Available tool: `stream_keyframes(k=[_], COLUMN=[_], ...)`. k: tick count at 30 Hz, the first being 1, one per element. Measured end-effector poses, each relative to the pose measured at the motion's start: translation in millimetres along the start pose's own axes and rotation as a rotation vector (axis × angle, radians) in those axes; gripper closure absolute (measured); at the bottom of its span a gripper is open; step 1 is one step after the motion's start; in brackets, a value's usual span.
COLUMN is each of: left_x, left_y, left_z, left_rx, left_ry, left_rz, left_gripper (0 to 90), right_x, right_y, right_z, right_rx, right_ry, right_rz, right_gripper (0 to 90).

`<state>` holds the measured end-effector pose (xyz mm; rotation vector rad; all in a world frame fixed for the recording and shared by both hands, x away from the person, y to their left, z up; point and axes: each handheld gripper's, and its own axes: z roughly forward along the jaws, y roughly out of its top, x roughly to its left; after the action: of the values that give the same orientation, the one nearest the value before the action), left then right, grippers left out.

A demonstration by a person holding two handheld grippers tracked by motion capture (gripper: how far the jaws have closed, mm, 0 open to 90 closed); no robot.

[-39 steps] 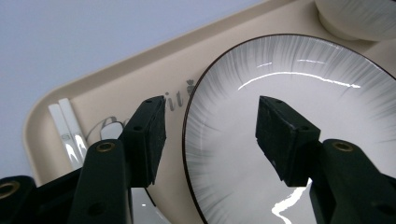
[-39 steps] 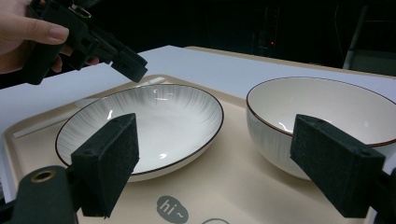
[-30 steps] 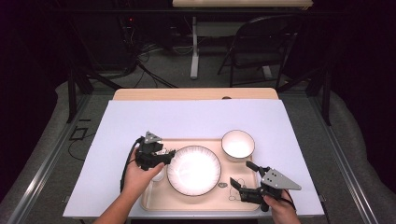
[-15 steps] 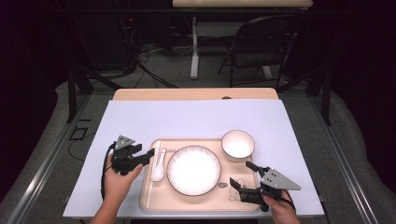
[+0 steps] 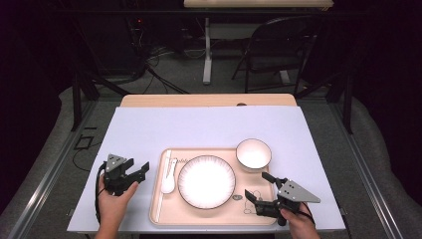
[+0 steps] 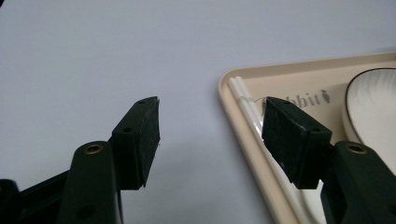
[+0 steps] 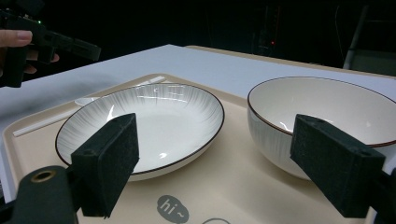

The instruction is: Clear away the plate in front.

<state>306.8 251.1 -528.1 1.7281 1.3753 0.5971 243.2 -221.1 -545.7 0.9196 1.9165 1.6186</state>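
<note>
A beige tray [image 5: 164, 219] lies near the table's front edge. On it are a white plate [image 5: 206, 180], a white bowl [image 5: 253, 154] at its back right corner, a white spoon [image 5: 169, 181] and white chopsticks [image 5: 162, 189] along its left side. My left gripper [image 5: 142, 171] hovers over the bare table just left of the tray, pointing right. Its jaws have just been opening and nothing is between them [image 6: 212, 126]. My right gripper [image 5: 255, 185] stands open at the tray's front right, facing the plate [image 7: 154, 116] and bowl [image 7: 322, 107], and grips nothing.
A white sheet [image 5: 199, 124] covers the table, with a wooden edge [image 5: 209, 100] at the back. Behind the table stand a dark chair [image 5: 278, 45] and a table leg [image 5: 206, 55] on the floor, with cables nearby.
My left gripper has drawn back to the left, from beside the plate over the tray's left edge to the bare table. The right gripper has stayed where it was.
</note>
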Motion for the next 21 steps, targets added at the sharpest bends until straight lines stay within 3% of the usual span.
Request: stream_keyframes(k=[7, 9, 17, 21], left_x=[9.4, 14.8, 27.3, 28.6], left_y=[-3.1, -6.4, -14.8, -16.2], left_z=[3.8, 5.5, 11.8, 13.1], left_rx=[-0.015, -0.019, 0.005, 0.011], left_ry=[0.018, 0.04, 0.087, 0.085], left_rz=[-0.04, -0.051, -0.075, -0.095], left_gripper=[36.8, 36.9, 36.3, 35.9], right_x=[0.7, 1.1, 2.1, 2.0], right_y=[0.5, 0.5, 0.9, 0.7], right_z=[-0.5, -0.7, -0.6, -0.5], right_rx=[-0.002, -0.001, -0.001, 0.001], right_ry=[0.007, 0.009, 0.014, 0.012], right_rz=[-0.004, 0.001, -0.002, -0.004], right_gripper=[14.7, 14.7, 14.7, 14.7])
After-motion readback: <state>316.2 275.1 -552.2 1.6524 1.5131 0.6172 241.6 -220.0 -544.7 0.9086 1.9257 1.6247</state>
